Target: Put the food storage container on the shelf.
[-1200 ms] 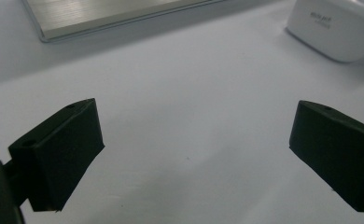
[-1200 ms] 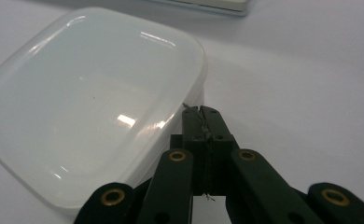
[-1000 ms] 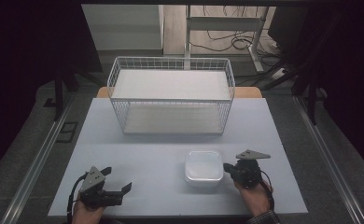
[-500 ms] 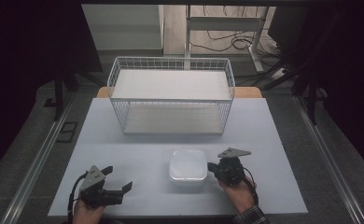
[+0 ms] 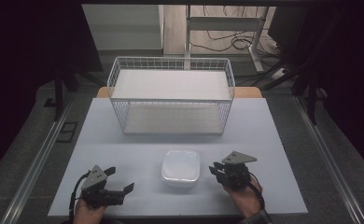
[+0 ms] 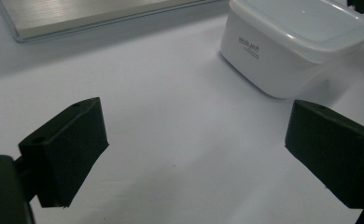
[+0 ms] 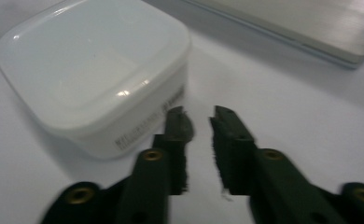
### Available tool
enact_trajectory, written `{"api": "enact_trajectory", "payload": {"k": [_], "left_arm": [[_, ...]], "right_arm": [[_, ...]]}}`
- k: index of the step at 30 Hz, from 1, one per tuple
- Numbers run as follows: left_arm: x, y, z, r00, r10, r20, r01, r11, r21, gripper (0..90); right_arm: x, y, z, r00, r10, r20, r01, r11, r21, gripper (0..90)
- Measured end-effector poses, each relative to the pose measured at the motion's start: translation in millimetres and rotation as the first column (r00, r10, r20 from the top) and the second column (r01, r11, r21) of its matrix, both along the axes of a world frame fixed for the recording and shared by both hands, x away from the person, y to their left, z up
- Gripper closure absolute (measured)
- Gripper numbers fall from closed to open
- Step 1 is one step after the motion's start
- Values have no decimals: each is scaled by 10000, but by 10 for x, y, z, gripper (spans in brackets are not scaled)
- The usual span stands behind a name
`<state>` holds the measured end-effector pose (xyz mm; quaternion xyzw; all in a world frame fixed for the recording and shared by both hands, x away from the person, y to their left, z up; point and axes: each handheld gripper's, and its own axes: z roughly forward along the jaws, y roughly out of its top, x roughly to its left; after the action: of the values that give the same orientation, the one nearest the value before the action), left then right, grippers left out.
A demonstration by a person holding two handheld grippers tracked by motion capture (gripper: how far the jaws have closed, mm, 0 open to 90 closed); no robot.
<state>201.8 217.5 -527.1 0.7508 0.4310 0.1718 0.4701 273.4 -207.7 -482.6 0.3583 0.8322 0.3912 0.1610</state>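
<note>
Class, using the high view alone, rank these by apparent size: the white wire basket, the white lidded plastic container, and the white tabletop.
Largest to smallest:
1. White tabletop
2. White wire basket
3. White lidded plastic container
The basket sits farther from the camera, yet the gaps are too wide for that to change the order.

The left tongs stand with jaws spread wide, nothing between them but bare white counter. Beyond, up to the right, sits a lidded white container, apart from the jaws.
</note>
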Motion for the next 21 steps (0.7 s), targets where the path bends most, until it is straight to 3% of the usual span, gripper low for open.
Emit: {"api": "enact_trajectory", "payload": {"k": [2, 4, 7, 10, 12, 16, 21], "left_arm": [[0, -7, -1, 10000, -13, -24, 13, 10000, 32, 51], [5, -8, -4, 9999, -43, -121, 43, 10000, 4, 54], [16, -14, -4, 9996, -83, -287, 81, 9999, -85, 60], [25, -27, -8, 9989, -152, -438, 150, 9999, -34, 63], [39, -62, 0, 9984, -132, -549, 149, 9994, 307, 54], [76, -105, 53, 9965, -557, -628, 557, 9984, -27, 43], [179, -231, 103, 9936, -989, -551, 991, 9951, 18, 66]], "right_arm": [[-47, -83, -10, 9998, 187, 45, -186, 9997, -133, 406], [-76, -146, -54, 9998, -53, 200, 59, 9996, -287, 313], [-52, -208, -85, 9997, -158, -179, 162, 9996, 223, 210], [-43, -204, -75, 9998, -135, -160, 141, 9992, 378, 182], [-44, -188, -58, 9996, -25, -282, 37, 9991, 418, 175], [-46, -160, -34, 9986, 77, -526, -52, 9989, 470, 181], [-48, -98, 2, 9992, 282, -267, -273, 9991, 337, 228]]}}
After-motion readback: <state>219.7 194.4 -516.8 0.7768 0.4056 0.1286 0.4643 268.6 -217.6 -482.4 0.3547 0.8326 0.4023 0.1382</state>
